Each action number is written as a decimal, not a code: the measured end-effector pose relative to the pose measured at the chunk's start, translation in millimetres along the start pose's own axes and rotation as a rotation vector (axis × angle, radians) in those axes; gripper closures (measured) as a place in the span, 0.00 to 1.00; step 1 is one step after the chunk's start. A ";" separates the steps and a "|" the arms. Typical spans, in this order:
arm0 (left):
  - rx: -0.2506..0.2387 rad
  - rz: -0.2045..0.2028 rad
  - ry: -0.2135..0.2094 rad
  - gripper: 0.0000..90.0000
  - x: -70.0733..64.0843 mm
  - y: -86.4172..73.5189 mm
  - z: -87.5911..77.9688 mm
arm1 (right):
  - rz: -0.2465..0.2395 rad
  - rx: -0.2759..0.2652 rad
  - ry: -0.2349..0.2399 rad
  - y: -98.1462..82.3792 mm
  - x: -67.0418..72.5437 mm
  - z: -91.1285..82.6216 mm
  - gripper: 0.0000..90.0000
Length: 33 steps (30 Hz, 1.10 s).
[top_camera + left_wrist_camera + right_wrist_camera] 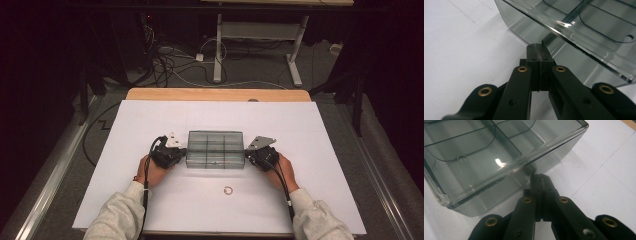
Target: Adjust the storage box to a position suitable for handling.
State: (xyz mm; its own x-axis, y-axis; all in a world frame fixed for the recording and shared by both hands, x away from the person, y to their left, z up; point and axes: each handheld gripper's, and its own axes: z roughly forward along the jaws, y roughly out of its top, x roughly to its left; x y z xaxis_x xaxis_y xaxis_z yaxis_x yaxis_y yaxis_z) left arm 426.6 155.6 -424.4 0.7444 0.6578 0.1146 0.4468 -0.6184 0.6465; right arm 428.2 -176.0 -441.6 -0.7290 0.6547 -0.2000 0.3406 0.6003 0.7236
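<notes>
white table (150, 200) bears a clear box (215, 149) flanked by closed, empty left gripper (176, 152) and right gripper (253, 156).

One clear grey compartment box (216, 149) at centre frame, split into six compartments, two rows of three. One small ring (228, 190) below it, lower centre. Two grippers: left gripper (176, 154) at the box's left end, right gripper (253, 156) at its right end; two hands, two grey sleeves along the bottom edge.
</notes>
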 end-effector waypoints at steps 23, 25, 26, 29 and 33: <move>0.012 0.048 0.011 0.97 -9.7 -4.3 -1.8 | 0.005 -0.007 0.030 -8.1 6.3 -9.7 1.00; 0.007 0.046 0.009 0.97 -8.7 -4.6 -1.4 | 0.012 -0.008 0.042 -8.6 4.9 -9.9 1.00; 0.005 0.052 0.011 0.97 -8.4 -4.7 -1.1 | 0.008 -0.007 0.041 -8.5 5.0 -9.9 1.00; 0.016 0.081 0.041 0.97 -8.0 -3.0 -0.6 | -0.019 -0.005 0.040 -8.1 5.0 -11.2 1.00; 0.007 0.079 0.070 0.96 -6.4 -3.5 -4.5 | -0.005 -0.051 0.025 -8.6 1.4 -20.0 1.00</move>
State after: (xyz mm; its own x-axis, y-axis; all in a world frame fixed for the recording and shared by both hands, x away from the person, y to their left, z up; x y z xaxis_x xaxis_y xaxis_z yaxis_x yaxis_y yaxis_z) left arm 418.0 155.5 -424.0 0.7409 0.6354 0.2176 0.3921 -0.6723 0.6279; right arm 412.4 -189.4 -434.9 -0.7454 0.6397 -0.1876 0.3067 0.5789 0.7555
